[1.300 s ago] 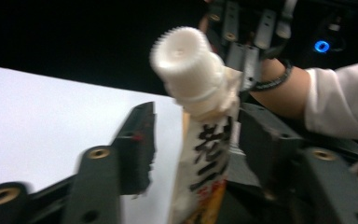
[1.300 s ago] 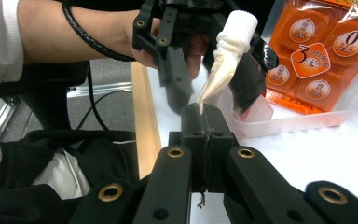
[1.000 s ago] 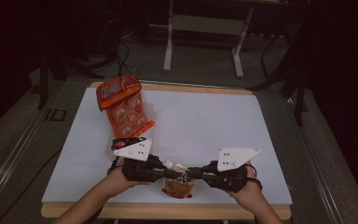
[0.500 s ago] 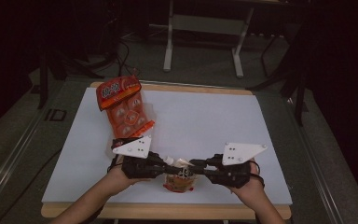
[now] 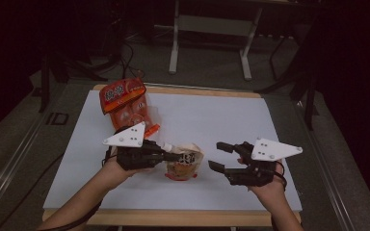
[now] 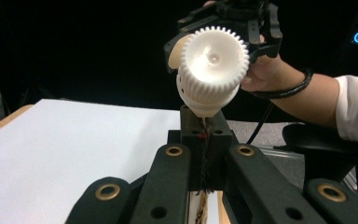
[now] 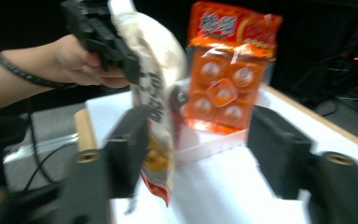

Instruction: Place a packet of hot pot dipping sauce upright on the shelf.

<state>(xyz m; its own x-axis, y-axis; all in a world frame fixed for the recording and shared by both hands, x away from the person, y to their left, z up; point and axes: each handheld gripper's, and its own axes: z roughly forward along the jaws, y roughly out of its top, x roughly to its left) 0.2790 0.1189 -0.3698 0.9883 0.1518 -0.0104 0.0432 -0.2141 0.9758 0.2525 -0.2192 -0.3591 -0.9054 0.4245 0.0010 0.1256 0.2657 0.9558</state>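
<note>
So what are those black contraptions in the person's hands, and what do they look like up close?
They are hand-held tongs. The left tongs and right tongs are black, with jointed arms pinned by brass-ringed rivets. Each carries a pale grey three-cornered plate dotted with small holes. A black cable trails from each. The person wears a dark wristband and a white sleeve.

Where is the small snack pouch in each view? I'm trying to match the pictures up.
High view: the snack pouch is at lower centre, pinched by the left gripper.
Left gripper view: it looks like a thin edge-on strip between the shut jaws, bottom centre.
Right gripper view: it hangs left of centre, before the orange pack.
Shared landmark: the white tabletop.
</note>
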